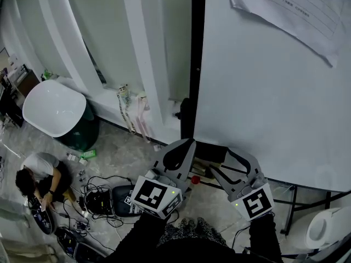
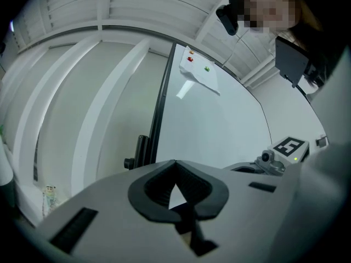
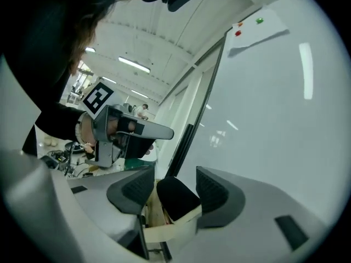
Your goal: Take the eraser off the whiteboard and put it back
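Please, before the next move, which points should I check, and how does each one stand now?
1. The eraser sits between the jaws of the right gripper: ok.
2. Those jaws are closed on the eraser: not ok; they stand apart, with a gap on one side.
3. The left gripper is shut and empty: ok.
4. The left gripper is apart from the eraser: ok.
5. The whiteboard near the eraser is bare: ok.
6. What holds the eraser in place: cannot tell.

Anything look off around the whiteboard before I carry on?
The paper sheet at the top of the whiteboard looks crooked, with a creased lower corner lifting off the surface. A tangle of cables litters the floor at the left. The eraser between the right tool's open jaws looks normal.
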`<state>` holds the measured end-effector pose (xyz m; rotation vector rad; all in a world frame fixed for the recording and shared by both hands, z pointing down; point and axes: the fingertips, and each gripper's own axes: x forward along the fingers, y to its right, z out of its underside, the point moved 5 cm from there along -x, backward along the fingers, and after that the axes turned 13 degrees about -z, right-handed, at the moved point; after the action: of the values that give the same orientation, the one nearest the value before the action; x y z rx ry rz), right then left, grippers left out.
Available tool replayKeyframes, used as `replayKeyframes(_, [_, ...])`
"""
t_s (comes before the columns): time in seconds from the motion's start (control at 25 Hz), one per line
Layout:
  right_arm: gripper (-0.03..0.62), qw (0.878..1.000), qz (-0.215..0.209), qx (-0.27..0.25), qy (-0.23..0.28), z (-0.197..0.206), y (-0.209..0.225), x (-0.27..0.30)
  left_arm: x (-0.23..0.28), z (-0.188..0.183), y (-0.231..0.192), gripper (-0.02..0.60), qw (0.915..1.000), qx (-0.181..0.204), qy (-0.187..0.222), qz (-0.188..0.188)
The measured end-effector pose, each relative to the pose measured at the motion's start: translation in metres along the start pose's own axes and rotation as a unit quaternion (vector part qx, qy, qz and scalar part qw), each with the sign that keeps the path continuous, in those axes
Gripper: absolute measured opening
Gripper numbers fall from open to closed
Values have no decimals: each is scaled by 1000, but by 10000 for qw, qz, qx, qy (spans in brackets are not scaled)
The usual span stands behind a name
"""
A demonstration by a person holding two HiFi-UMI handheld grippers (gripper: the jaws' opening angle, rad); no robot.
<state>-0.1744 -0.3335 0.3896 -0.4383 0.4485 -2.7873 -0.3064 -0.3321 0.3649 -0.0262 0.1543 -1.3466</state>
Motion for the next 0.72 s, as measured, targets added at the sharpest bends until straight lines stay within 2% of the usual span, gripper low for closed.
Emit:
replayKeyframes(0.16, [133, 9997, 208, 64, 132, -1, -2, -5, 0, 3, 4, 6, 10000, 19, -41, 27])
replayKeyframes(0.28, [70, 9983, 395, 282, 326, -3, 2, -11, 0, 4, 7, 6, 10000, 12, -76, 41])
replayKeyframes(0.48, [43, 9946, 587, 610, 603, -4, 10, -23, -2, 4, 16, 6, 9999, 69, -80, 100])
replayKeyframes(0.72, [19, 9936, 772, 537, 622, -3, 13, -35, -2, 1, 23, 6, 9998, 109, -64, 121])
